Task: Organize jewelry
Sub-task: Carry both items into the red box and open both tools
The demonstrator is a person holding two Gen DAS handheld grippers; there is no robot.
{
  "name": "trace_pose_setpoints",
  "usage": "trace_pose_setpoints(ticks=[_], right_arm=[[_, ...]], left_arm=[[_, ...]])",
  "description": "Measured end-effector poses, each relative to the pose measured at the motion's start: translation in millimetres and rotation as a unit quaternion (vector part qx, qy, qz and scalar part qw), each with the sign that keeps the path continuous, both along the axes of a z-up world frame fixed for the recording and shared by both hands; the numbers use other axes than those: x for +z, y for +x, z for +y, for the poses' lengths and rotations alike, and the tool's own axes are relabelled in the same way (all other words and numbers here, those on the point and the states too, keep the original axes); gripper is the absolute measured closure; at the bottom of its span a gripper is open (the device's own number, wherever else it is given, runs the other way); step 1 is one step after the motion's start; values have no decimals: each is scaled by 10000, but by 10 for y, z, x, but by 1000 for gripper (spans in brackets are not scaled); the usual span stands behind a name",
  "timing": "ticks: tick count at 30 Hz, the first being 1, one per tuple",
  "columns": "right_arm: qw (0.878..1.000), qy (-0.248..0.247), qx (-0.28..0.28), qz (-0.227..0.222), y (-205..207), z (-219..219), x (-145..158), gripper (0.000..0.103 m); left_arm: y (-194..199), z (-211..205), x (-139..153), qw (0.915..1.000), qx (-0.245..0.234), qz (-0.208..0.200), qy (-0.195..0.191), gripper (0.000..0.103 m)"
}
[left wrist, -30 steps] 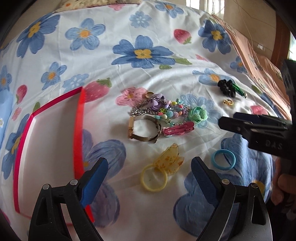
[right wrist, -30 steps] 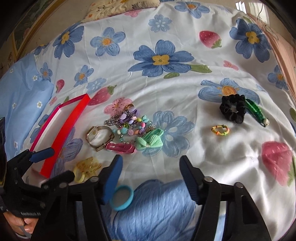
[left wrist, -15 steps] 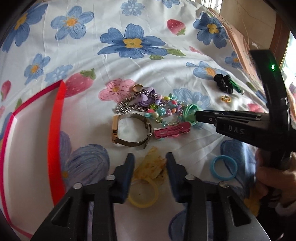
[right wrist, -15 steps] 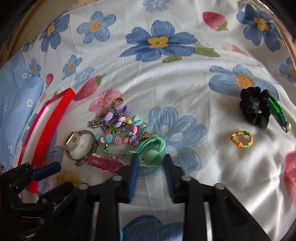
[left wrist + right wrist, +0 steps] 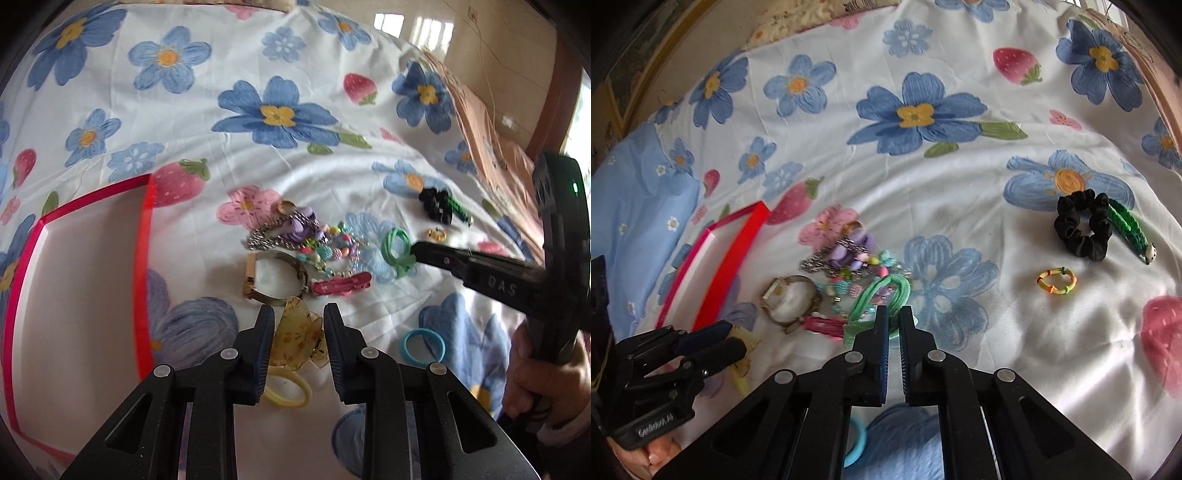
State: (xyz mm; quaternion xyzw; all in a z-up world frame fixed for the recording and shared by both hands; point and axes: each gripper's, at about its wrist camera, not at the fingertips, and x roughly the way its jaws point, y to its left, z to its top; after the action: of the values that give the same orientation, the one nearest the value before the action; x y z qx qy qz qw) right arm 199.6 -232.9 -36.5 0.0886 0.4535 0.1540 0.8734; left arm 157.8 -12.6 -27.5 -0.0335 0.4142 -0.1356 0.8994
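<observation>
On the bed, the left tongs (image 5: 299, 325) hold the amber hair claw (image 5: 295, 338) near the red tray (image 5: 142, 258), its long axis pointing away, while the right tongs (image 5: 894, 317) pinch the green hair tie (image 5: 882, 293) beside the jewelry pile (image 5: 846, 262).

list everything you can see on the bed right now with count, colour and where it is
tray: 1, red rim, left
hair claw: 1, amber, between left gripper's fingers
yellow ring: 1, under the claw
watch: 1, gold, centre pile
chain: 1, silver, pile
beads: 1 tangle, pastel, pile
pink clip: 1, pile's near edge
green hair tie: 1, in right gripper
blue ring: 1, near right
scrunchie: 1, black, far right
green braid: 1, beside scrunchie
small band: 1, yellow-orange, near scrunchie
left gripper: 1, black
right gripper: 1, black
</observation>
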Motion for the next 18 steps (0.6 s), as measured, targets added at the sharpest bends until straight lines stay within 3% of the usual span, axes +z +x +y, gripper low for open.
trace_pose_setpoints(ticks=[7,18], right_arm=[[9996,126,206,-144,-116,176,173,98],[9943,343,983,-220,-254,822,317,98]], left_arm=[[-195,349,165,9988,342,-109,-342,77],[-584,924,366,9928,1110,-317,-324,77]])
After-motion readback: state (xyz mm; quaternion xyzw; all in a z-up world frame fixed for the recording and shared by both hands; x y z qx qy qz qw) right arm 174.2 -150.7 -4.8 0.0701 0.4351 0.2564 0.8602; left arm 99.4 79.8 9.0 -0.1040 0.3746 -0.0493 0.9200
